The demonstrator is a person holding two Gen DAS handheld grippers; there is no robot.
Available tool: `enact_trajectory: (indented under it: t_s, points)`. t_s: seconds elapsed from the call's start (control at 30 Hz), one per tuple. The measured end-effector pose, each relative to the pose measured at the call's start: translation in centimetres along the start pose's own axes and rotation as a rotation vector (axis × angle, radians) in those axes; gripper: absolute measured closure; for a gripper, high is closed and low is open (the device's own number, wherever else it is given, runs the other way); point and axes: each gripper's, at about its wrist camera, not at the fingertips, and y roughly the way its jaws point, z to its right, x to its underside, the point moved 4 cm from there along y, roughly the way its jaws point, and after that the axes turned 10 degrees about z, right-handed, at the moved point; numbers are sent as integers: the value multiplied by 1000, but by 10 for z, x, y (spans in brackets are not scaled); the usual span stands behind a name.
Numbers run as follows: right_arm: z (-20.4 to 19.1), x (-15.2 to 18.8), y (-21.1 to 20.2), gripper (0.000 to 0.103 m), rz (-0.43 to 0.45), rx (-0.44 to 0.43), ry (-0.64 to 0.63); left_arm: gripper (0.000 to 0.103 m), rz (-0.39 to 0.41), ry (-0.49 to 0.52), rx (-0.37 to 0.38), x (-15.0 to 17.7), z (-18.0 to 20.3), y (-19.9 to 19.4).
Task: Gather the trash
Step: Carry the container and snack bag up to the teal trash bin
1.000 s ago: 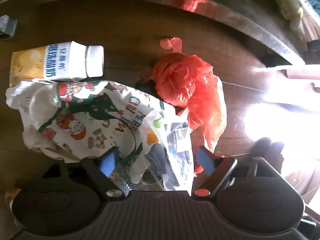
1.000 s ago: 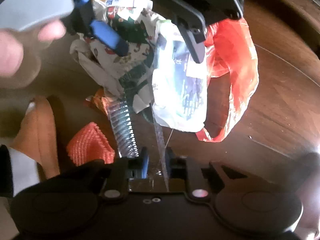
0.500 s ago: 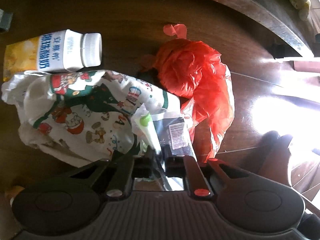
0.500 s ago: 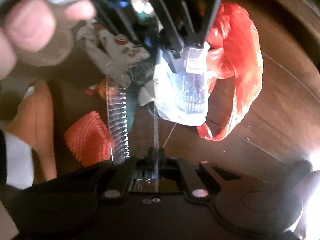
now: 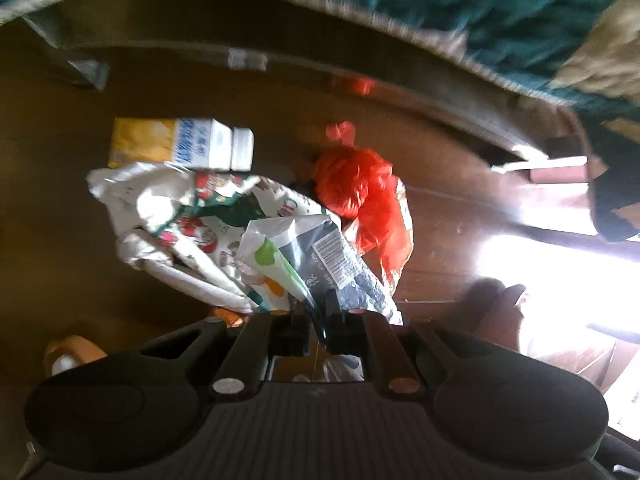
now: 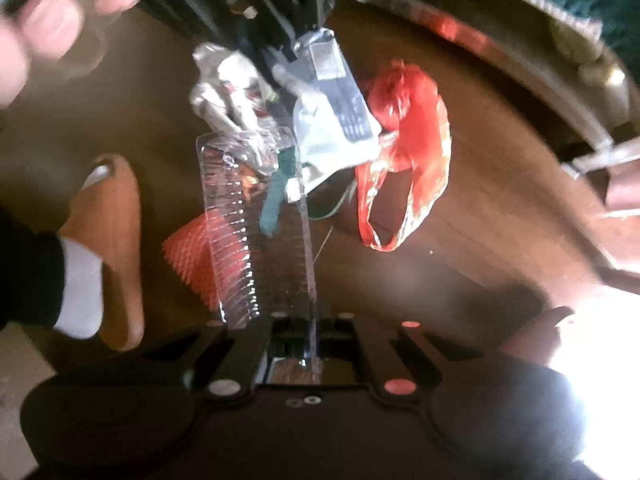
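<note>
On the dark wooden floor [image 5: 460, 216], at the left of the left wrist view, a white bottle [image 5: 208, 148] with a yellow and blue label lies on its side, its cap pointing right, just beyond a crumpled white wrapper [image 5: 188, 216] printed with red and green cartoon figures. Right of that wrapper lies a clear packet [image 5: 320, 256] with a barcode label and a dark panel, and the left tongs [image 5: 318, 316] are pinched closed on its near edge, only a thin fold of film showing between the two dark tips. Behind and right of the packet sits a bunched red plastic bag [image 5: 360, 192], touching it. A curved metal rim [image 5: 400, 76] runs across the top with teal fabric beyond, and bright sunlight washes out the floor at the far right. In the right wrist view, a person's foot in a white sock and orange slipper [image 6: 116, 248] stands at the left, with an orange ridged piece [image 6: 192, 256] on the floor beside it. Next comes a clear ribbed plastic tray [image 6: 232, 232], standing on edge, and the right tongs [image 6: 312, 344] are clamped fully together on its thin near rim. Farther along hang the packet and the red bag, its loop handles drooping, below the other tool and a blurred hand [image 6: 44, 36] at upper left.
</note>
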Motion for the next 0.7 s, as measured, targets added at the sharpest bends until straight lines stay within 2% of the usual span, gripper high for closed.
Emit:
enact_trajectory:
  t_s: [0.27, 0.53, 0.7]
  points:
    - [-24, 9, -76, 102, 131, 53, -100, 98, 183, 18, 25, -7, 6, -106]
    - [-16, 3, -164, 102, 338, 114, 46, 98, 351, 82, 42, 4, 13, -206]
    - [-5, 5, -231, 102, 473, 133, 156, 98, 435, 139, 58, 22, 32, -260]
